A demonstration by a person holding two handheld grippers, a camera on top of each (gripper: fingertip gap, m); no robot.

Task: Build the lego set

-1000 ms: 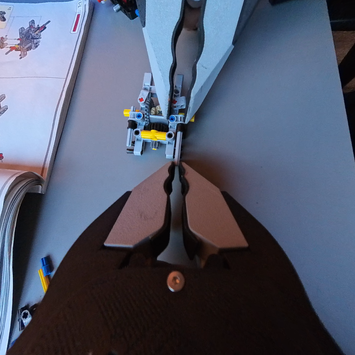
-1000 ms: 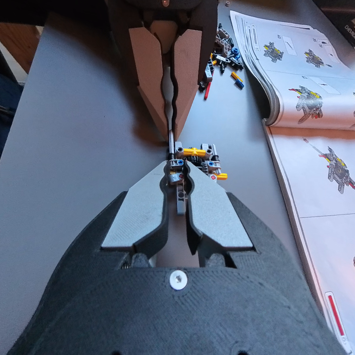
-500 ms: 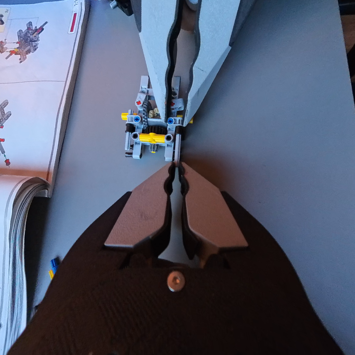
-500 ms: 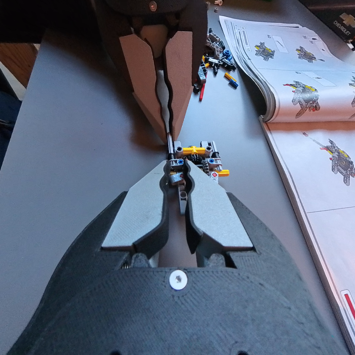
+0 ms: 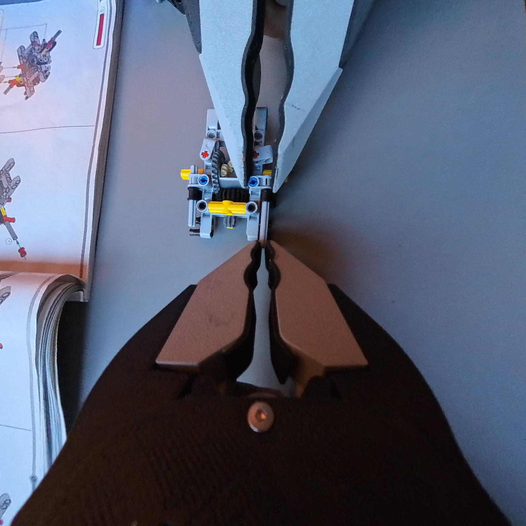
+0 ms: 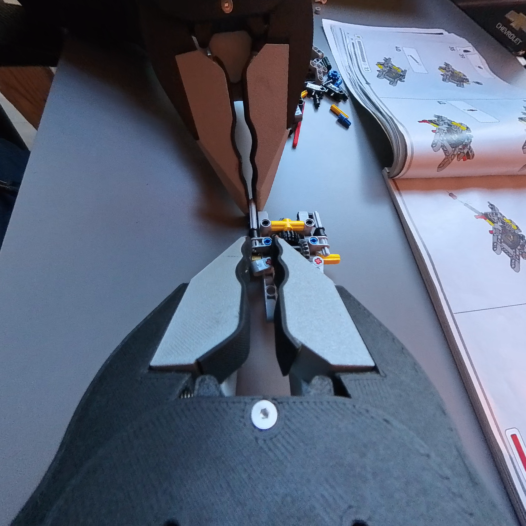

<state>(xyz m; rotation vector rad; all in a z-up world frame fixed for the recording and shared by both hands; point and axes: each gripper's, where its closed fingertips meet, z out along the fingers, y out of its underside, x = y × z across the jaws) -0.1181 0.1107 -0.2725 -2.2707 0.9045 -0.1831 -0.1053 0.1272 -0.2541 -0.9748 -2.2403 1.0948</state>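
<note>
A small grey building-toy assembly [image 5: 225, 199] with a yellow axle, black gears and blue pins rests on the grey table [image 5: 398, 199]. My left gripper [image 5: 263, 245], with brown fingers, is shut on the end of a thin grey axle [image 5: 264, 219] that runs along the assembly's side. My right gripper [image 6: 260, 244], with grey fingers, is shut on the assembly [image 6: 293, 236], clamping its grey side beam from the opposite end. The two grippers face each other tip to tip. The right wrist view shows the left gripper [image 6: 252, 203] pinching the axle [image 6: 252, 212].
An open instruction booklet [image 5: 42, 170] lies beside the assembly; it also shows in the right wrist view [image 6: 455, 128]. A heap of loose pieces [image 6: 324, 85] and a red axle [image 6: 297, 131] lie behind the left gripper. A dark box [image 6: 506, 28] stands at the far corner. The tips of both grippers are at nearly the same place.
Both grippers keep their grips. The pair and the assembly have drifted slightly along the table relative to the booklet.
</note>
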